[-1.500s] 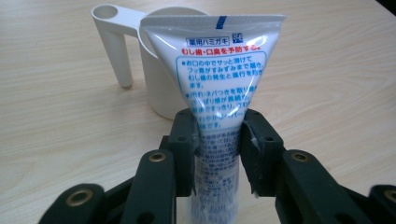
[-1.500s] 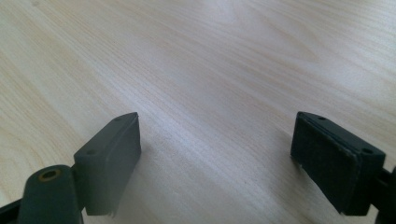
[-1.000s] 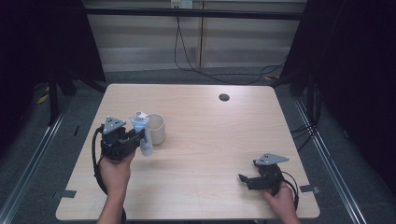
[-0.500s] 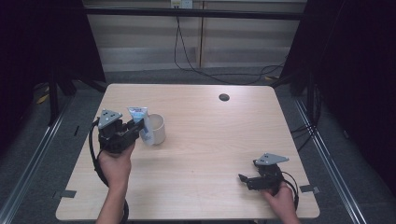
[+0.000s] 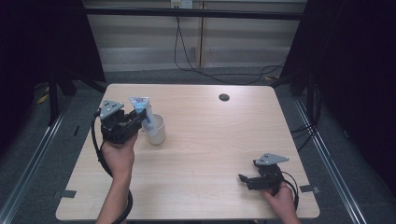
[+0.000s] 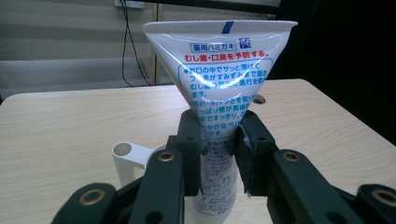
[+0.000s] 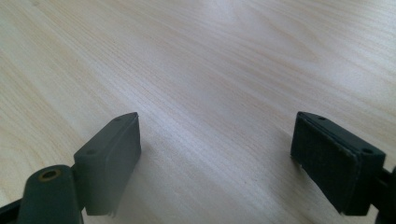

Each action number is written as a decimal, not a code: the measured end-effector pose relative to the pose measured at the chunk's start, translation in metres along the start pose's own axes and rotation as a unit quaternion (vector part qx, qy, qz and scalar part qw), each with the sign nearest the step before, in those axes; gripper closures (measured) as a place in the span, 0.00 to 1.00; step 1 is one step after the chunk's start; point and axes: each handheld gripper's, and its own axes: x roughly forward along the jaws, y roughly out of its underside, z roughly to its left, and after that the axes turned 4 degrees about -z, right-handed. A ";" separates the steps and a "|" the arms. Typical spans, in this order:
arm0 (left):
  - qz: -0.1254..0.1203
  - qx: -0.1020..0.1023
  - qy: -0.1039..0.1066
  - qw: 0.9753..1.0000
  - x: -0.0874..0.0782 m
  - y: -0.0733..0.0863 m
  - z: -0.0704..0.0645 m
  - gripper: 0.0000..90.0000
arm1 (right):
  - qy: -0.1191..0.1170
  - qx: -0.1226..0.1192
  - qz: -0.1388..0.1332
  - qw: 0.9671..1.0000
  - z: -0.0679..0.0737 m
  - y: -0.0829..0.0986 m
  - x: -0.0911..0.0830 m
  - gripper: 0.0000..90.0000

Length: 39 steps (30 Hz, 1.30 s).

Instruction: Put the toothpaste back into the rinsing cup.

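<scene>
A white toothpaste tube (image 6: pixel 224 84) with blue and red print stands crimped end up, its lower part inside a white mug (image 5: pixel 156 129). My left gripper (image 6: pixel 218 154) is shut on the tube's middle, just above the mug. The mug's handle (image 6: pixel 127 156) shows to the left of the jaws in the left gripper view. From the high view the left gripper (image 5: pixel 135 120) sits at the table's left side, with the tube (image 5: pixel 144 112) rising above it. Low at the table's front right, my right gripper (image 5: pixel 243 179) rests open with bare wood between its jaws (image 7: pixel 215 154).
The light wooden table (image 5: pixel 210 140) has a dark round cable hole (image 5: pixel 224 97) at its back middle. Black cables trail from both grippers. Dark curtains and floor rails flank the table.
The left gripper has carried the tube a little left and toward the back, lifting it more upright over the mug. The right gripper has stayed still.
</scene>
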 end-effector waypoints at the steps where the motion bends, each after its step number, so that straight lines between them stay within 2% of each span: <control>1: -0.001 0.001 0.000 1.000 0.001 0.000 0.000 0.82 | 0.000 0.000 0.000 1.000 0.000 0.000 0.000 0.17; 8: -0.008 -0.005 -0.003 1.000 0.010 -0.004 0.000 0.82 | 0.000 0.000 0.000 1.000 0.000 0.000 0.000 0.17; 26: -0.020 -0.004 -0.015 1.000 0.029 -0.009 0.001 0.81 | 0.000 0.000 0.000 1.000 0.000 0.000 0.000 0.17; 39: -0.018 0.005 -0.028 0.999 0.041 -0.002 0.004 0.81 | 0.000 0.000 0.000 1.000 0.000 0.000 0.000 0.17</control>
